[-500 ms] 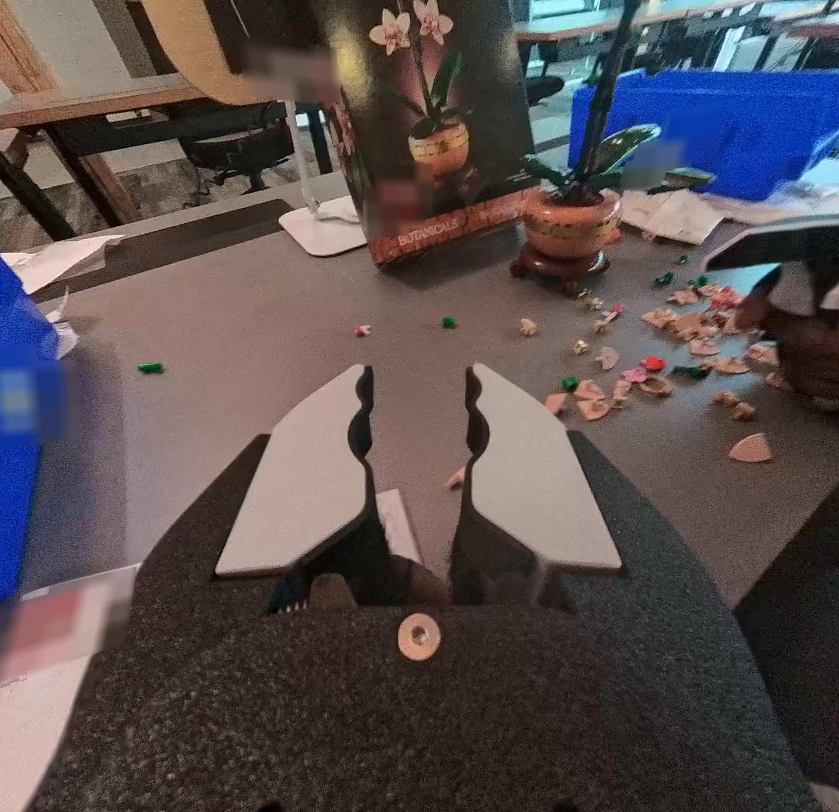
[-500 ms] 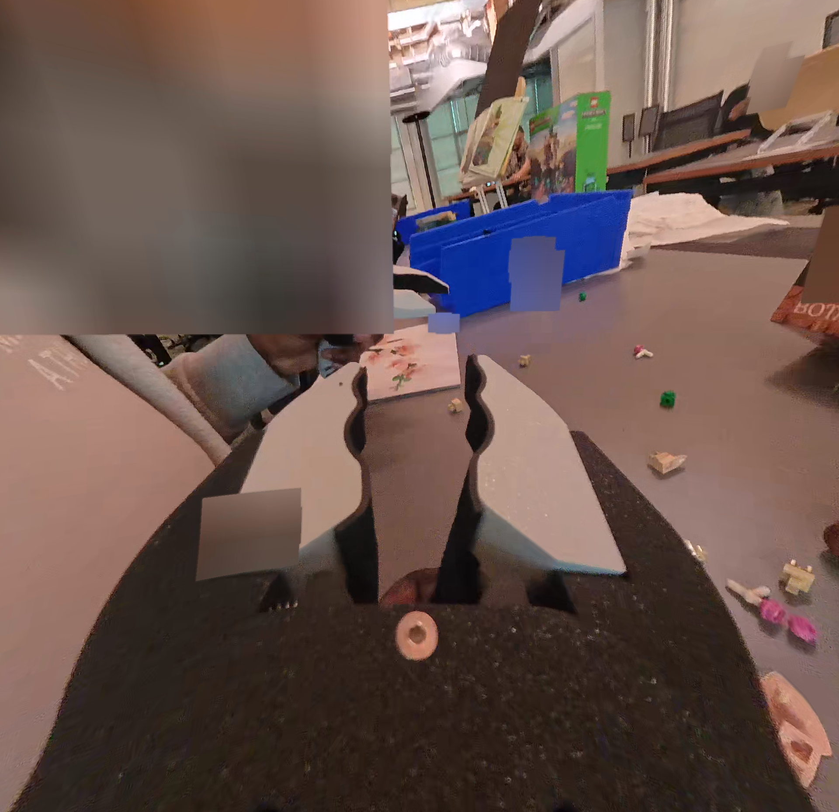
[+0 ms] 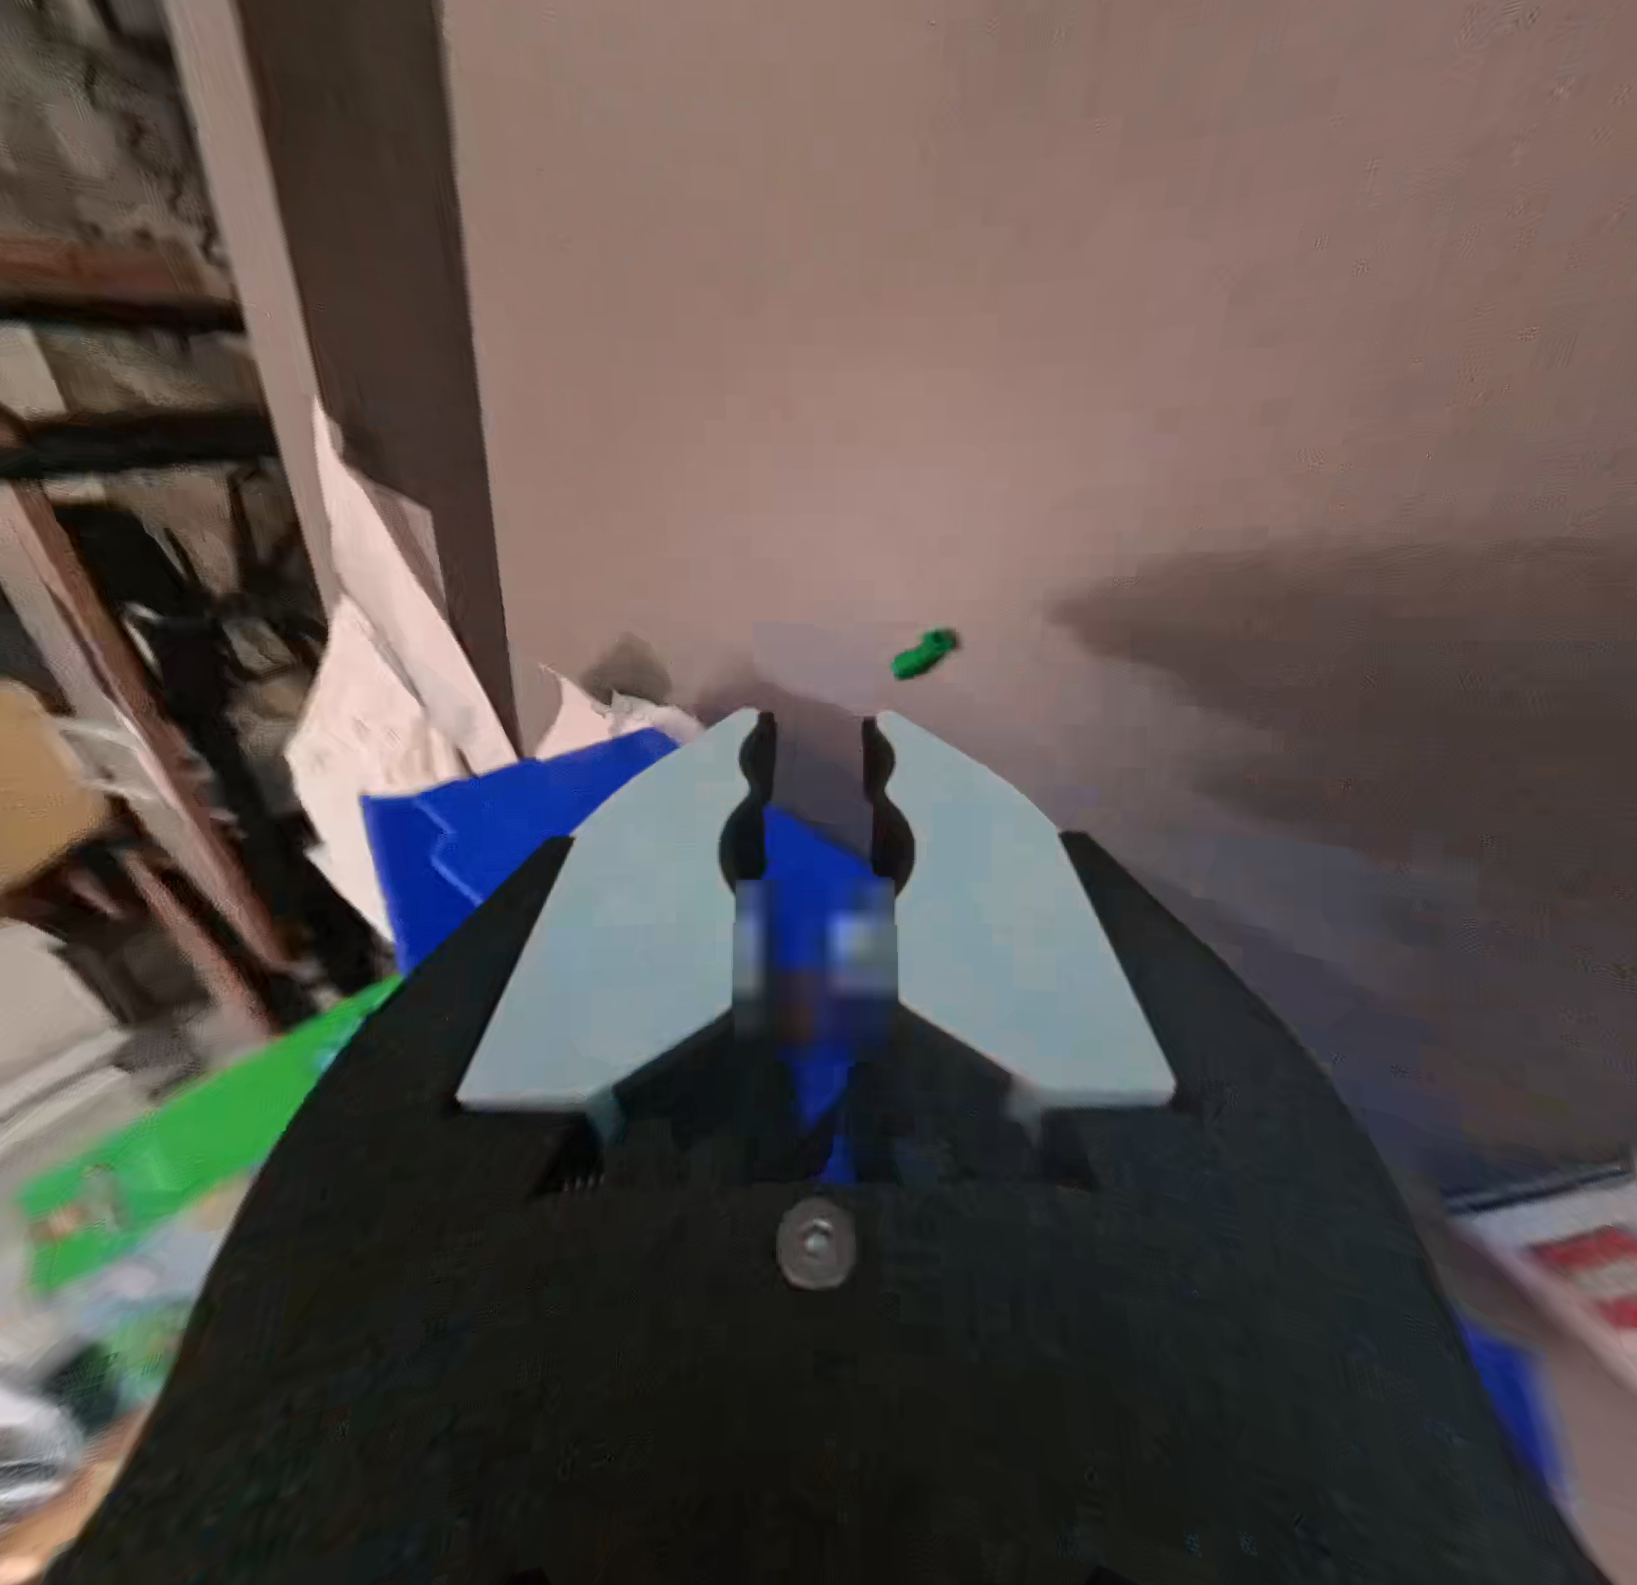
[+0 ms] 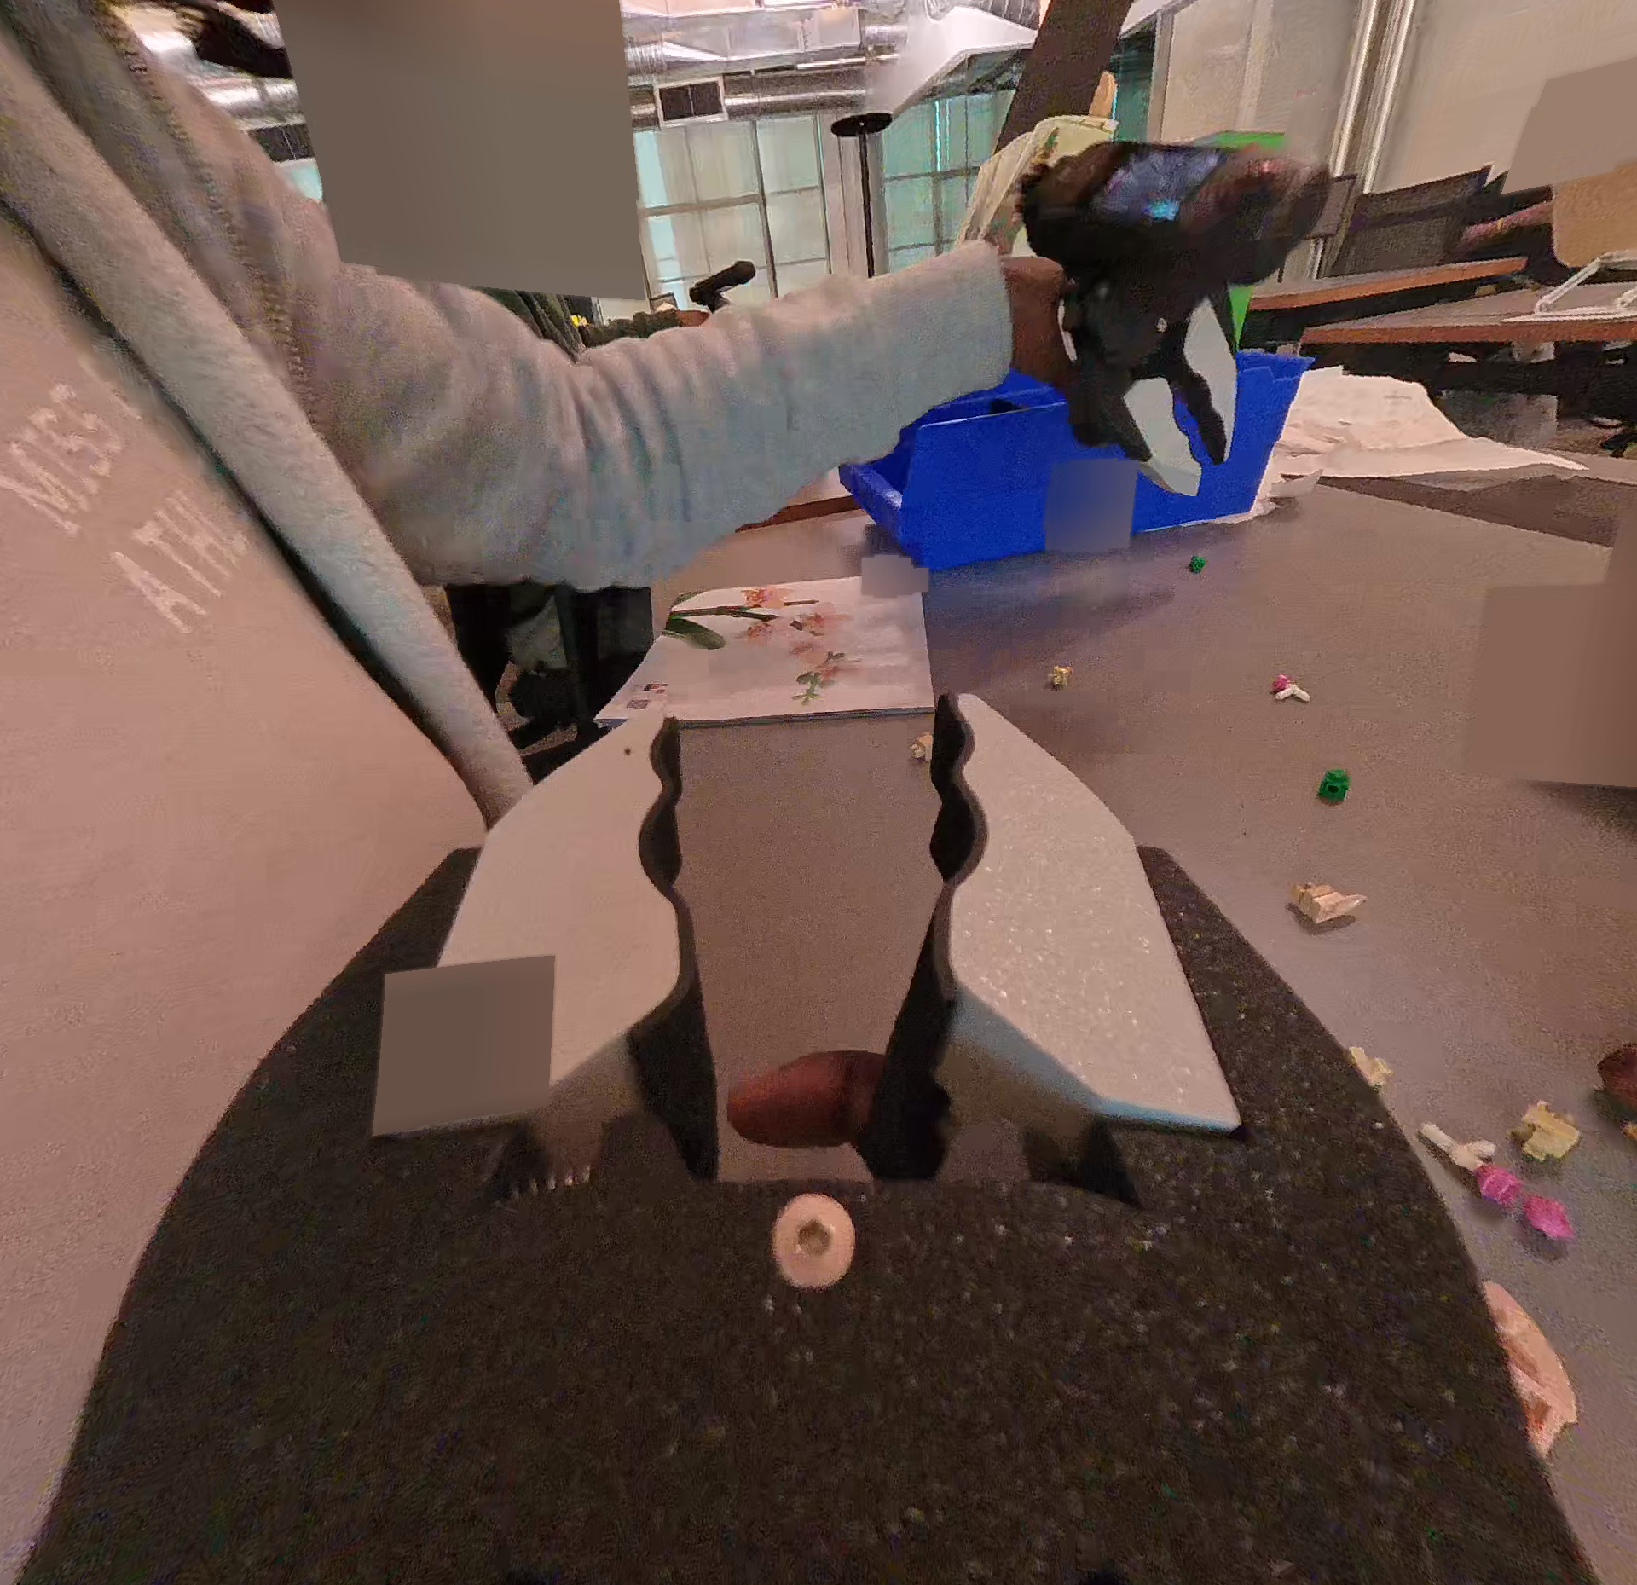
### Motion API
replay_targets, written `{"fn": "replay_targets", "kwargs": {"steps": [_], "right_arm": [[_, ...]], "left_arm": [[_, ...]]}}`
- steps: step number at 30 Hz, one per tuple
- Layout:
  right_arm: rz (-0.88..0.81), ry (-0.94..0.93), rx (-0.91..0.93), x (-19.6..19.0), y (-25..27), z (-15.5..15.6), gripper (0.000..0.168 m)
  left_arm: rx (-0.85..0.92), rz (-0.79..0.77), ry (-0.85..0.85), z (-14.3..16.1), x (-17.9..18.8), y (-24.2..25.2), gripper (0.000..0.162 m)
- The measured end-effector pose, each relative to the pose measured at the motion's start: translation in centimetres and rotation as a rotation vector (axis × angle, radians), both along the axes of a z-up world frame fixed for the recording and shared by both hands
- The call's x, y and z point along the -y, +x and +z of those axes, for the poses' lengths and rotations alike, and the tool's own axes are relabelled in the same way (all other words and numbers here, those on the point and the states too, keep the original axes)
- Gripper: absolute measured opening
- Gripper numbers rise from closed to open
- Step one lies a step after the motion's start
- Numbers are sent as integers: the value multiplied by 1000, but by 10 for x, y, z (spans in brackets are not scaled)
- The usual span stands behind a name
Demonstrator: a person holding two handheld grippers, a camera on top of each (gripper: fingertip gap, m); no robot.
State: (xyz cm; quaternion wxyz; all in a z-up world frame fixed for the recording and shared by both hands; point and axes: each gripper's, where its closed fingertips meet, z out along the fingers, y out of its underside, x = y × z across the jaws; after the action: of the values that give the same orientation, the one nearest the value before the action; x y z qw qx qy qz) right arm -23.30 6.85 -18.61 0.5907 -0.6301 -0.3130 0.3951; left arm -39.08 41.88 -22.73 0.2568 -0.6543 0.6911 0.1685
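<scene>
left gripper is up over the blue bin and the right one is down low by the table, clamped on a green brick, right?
One thing is off: the right gripper holds nothing. Its jaws stand open with only bare table between them, as the right wrist view shows; the nearest green brick lies loose, apart from it. The left gripper is indeed over the blue bin.

Worktop: smooth grey, faint sheen. Bin: glossy blue plastic. Booklet: printed paper, slight gloss. Sleeve: soft fleecy cloth, pale grey. Right gripper: fingers of matt pale-grey plastic, set in rough black grainy body. Small green piece: shiny plastic.
</scene>
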Motion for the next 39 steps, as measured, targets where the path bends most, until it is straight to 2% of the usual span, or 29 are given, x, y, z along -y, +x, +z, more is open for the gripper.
{"fn": "replay_targets", "kwargs": {"steps": [2,5,9,14,19,21,22,25,28,30,32,34,36,39], "right_arm": [[-28,13,-3,2,9,1,52],[-65,12,-16,2,23,1,50],[-112,7,-25,-1,36,1,48],[-98,11,-57,-5,34,4,45],[-120,35,-35,-5,35,6,44],[-132,38,-40,-5,38,7,43],[-135,38,-44,-5,38,6,43],[-136,41,-53,-5,38,6,42],[-135,54,-50,-4,37,8,42],[-138,58,-36,-3,38,7,41],[-141,62,-28,-2,39,5,41],[-129,59,-38,0,39,7,40],[-93,53,-67,3,36,11,40],[-36,69,-90,10,31,17,40]], "left_arm": [[-217,-181,-16,-15,-19,-9,20],[-285,-279,-186,-39,-17,-11,16],[-371,-280,-257,-39,-14,-18,21],[-543,-377,-247,-41,-16,-17,28],[-615,-405,-318,-52,-15,-24,21],[-610,-410,-330,-53,-14,-23,12],[-619,-402,-350,-53,-11,-25,6],[-626,-339,-377,-53,-4,-26,5],[-583,-124,-309,-40,2,-24,5],[-433,79,-282,-26,20,-19,5],[-104,203,-427,-21,65,7,5],[159,236,-631,-16,119,28,5],[330,319,-820,-12,161,36,5],[502,553,-987,-15,184,36,5]]}}
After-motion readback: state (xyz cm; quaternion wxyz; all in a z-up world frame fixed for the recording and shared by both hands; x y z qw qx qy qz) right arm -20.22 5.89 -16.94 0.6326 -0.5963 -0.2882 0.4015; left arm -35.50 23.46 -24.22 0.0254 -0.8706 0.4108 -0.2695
